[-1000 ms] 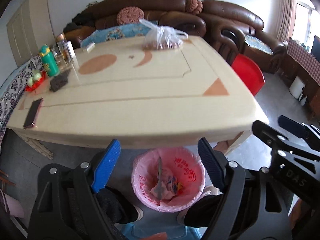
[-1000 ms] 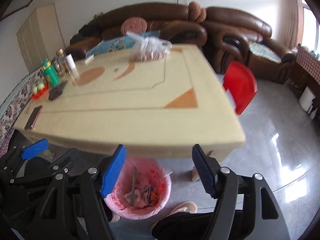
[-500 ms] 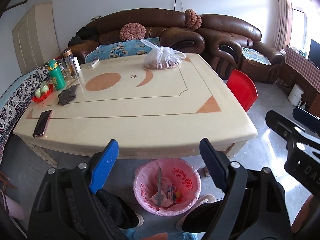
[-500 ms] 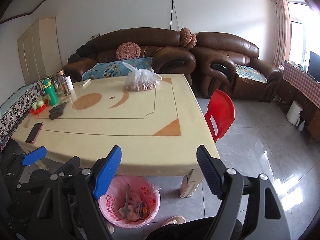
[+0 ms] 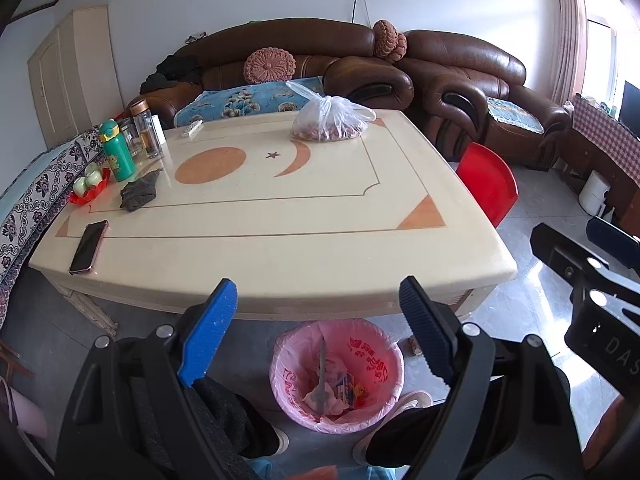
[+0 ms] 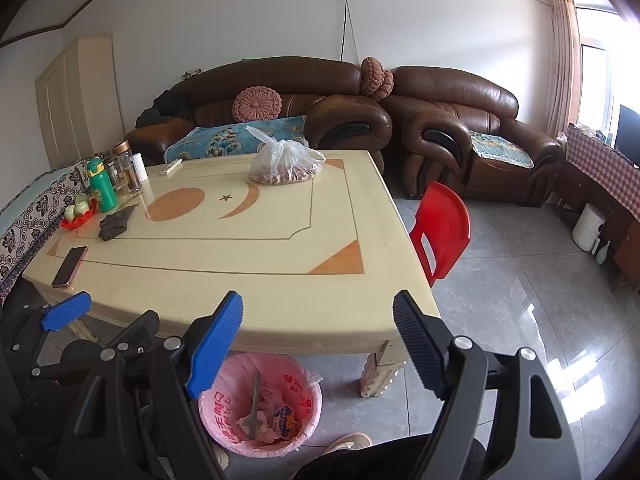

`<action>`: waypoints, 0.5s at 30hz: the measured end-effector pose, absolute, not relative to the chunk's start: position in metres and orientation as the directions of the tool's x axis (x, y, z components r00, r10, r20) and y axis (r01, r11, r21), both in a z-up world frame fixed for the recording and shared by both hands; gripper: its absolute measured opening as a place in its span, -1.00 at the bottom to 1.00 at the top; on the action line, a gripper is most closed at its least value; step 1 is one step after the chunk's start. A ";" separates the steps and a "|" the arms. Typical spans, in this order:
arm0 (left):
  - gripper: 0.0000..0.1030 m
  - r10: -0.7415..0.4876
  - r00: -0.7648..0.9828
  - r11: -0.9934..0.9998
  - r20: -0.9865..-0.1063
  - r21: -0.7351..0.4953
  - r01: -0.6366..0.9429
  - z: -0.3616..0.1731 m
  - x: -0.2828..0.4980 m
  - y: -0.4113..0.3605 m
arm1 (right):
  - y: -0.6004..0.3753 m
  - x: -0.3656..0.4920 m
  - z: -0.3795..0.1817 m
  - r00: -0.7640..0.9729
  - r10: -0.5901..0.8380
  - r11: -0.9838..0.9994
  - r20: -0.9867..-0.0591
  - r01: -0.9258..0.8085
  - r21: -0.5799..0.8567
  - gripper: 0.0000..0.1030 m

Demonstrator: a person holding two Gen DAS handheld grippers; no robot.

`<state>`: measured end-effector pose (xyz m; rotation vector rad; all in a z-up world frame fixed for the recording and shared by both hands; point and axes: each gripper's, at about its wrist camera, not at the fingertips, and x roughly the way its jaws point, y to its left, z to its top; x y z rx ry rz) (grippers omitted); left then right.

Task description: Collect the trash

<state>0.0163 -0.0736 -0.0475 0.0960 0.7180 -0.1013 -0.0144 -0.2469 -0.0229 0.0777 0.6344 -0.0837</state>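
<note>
both wrist cameras look downward across the table [image 5: 280, 216] toward the sofa [image 6: 280, 92], side by side.

Left gripper [image 5: 316, 312] hangs over the table's [image 5: 280, 240] near edge, jaws apart, nothing between them. On the floor below that edge a pink-lined bin [image 5: 337, 376] holds wrappers and scraps. Phone [image 5: 88, 246] near the table's left near corner; clear bag [image 5: 330, 122] at the far edge. Right gripper's frame [image 5: 588, 280] at right.

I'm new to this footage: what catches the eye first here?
A large cream table fills the middle, with a clear plastic bag of nuts at its far end. Below its near edge stands a pink-lined trash bin holding scraps, and a red plastic chair sits at the table's right.
</note>
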 end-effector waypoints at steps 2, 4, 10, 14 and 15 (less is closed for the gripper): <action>0.58 -0.058 0.750 0.991 -0.659 0.055 0.126 -0.048 0.017 -0.074 | -0.247 -0.015 -0.023 0.802 -0.054 0.994 -0.595 0.102 0.048 0.48; 0.58 -0.056 0.752 0.991 -0.657 0.056 0.123 -0.048 0.017 -0.074 | -0.246 -0.015 -0.022 0.804 -0.055 0.994 -0.593 0.103 0.047 0.48; 0.58 -0.054 0.749 0.991 -0.660 0.056 0.121 -0.049 0.017 -0.073 | -0.245 -0.014 -0.020 0.806 -0.055 0.995 -0.590 0.096 0.039 0.48; 0.58 -0.056 0.748 0.991 -0.661 0.054 0.122 -0.049 0.017 -0.073 | -0.244 -0.014 -0.020 0.804 -0.053 0.995 -0.592 0.095 0.039 0.48; 0.59 -0.056 0.748 0.991 -0.662 0.054 0.121 -0.048 0.018 -0.073 | -0.244 -0.014 -0.020 0.804 -0.053 0.995 -0.593 0.094 0.039 0.48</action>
